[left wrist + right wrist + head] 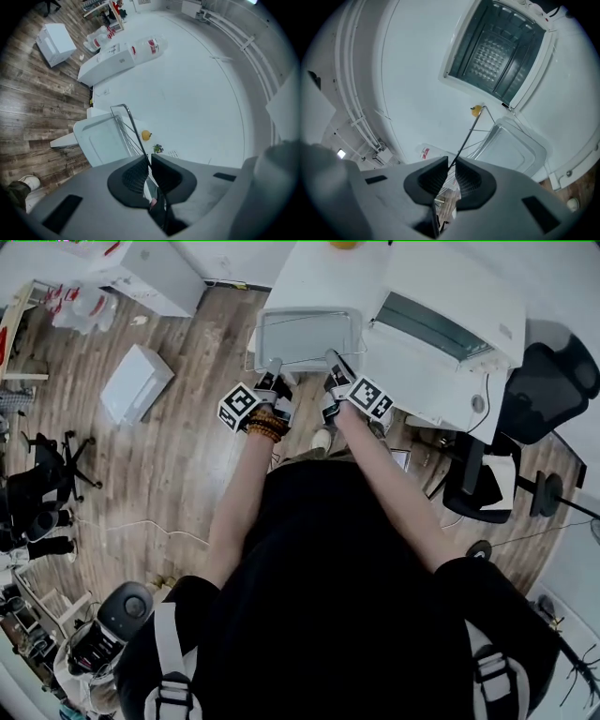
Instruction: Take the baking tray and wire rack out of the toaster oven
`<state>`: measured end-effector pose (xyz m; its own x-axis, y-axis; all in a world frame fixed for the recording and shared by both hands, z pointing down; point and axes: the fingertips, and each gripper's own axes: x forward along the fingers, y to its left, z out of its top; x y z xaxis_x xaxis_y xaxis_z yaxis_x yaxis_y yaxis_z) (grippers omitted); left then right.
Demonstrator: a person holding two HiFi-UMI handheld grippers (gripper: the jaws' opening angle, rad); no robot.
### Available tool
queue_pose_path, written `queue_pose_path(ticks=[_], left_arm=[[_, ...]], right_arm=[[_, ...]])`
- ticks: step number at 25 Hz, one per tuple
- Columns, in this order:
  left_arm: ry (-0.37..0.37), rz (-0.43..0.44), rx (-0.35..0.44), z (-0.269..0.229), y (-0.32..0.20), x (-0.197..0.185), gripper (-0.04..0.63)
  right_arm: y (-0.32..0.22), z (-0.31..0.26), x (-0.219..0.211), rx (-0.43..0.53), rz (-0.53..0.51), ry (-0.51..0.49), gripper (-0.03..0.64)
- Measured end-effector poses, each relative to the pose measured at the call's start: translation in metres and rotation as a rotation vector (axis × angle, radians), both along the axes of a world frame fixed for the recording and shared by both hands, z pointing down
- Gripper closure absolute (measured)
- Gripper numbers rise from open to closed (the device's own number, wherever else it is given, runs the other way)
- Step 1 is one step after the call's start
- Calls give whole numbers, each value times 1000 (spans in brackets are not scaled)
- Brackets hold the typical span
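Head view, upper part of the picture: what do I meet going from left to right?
white box on the floor → left tool → right tool → toaster oven → black office chair. The tray and the wire rack span both tools, so they are left out.

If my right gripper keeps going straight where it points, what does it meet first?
The right gripper grips the wire rack over the baking tray; beyond those, probably the small yellow object on the table, depth unclear.
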<state>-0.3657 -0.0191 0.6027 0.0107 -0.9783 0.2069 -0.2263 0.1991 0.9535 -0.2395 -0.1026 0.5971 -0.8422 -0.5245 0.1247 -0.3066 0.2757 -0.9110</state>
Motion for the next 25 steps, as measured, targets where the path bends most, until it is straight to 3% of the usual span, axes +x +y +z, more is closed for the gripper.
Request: queue_pose_path(ticks=[5, 13, 20, 25], left_arm=[[-5, 16, -10, 5, -14, -12, 566], [-30, 59, -143, 44, -27, -1, 566], [-68, 131, -282, 69, -26, 2, 565], [-122, 194, -376, 79, -19, 4, 541]], right_arm=[[-14, 3, -9, -16, -1, 2, 560], [-21, 61, 4, -241, 8, 90, 560], [-9, 82, 8, -321, -76, 179, 549], [-1, 88, 4, -326, -174, 250, 535]])
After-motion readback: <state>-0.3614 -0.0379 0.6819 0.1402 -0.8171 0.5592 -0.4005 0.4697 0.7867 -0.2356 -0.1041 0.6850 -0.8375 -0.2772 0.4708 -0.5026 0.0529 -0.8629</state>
